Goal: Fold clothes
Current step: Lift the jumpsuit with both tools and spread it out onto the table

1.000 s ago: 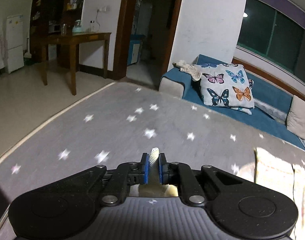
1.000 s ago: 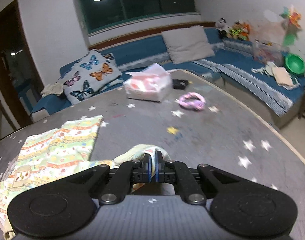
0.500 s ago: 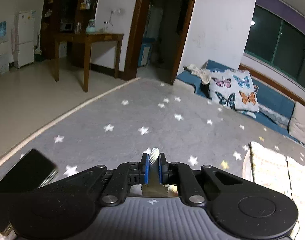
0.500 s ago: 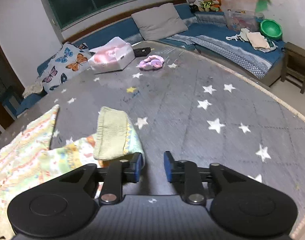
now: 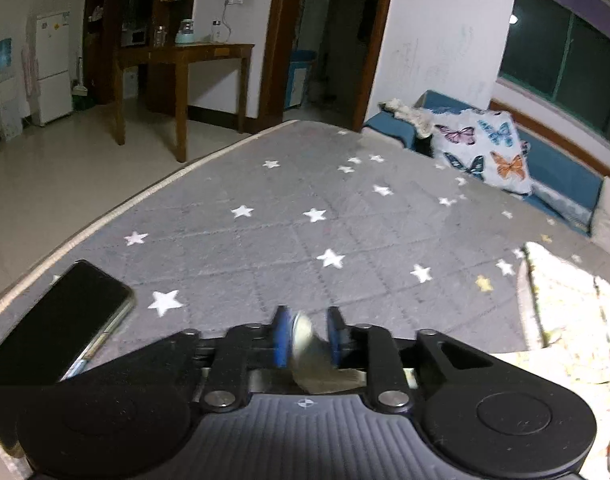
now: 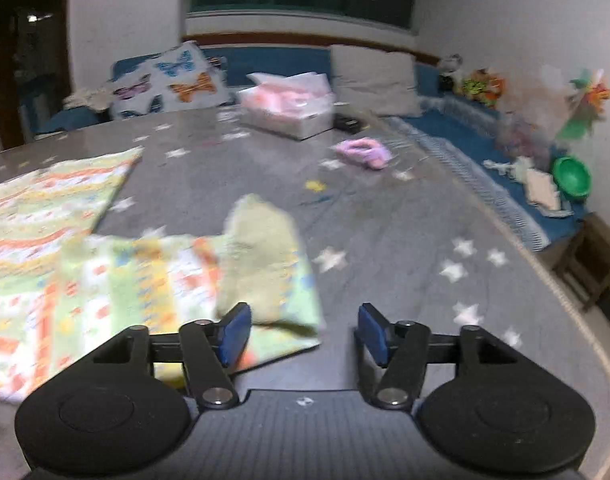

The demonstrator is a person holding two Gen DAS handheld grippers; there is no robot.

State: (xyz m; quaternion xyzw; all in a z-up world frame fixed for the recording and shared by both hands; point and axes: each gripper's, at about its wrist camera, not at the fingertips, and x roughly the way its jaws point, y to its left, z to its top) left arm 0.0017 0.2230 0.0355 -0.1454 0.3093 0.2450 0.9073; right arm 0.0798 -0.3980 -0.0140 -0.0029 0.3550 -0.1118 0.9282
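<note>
Garment (image 6: 105, 248) left on mat (image 6: 385, 240), tissue box (image 6: 289, 112) behind, phone (image 5: 53, 320) at mat's left edge

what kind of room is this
Most likely a home living room: a blue sofa with a butterfly cushion, a fridge by a wooden table, and a star-patterned grey mat.

No readable text in either view.

The fridge (image 5: 53, 68) at far left carries small stickers and the tissue box (image 6: 289, 106) at the far side has print, but both are too blurred to read.
</note>
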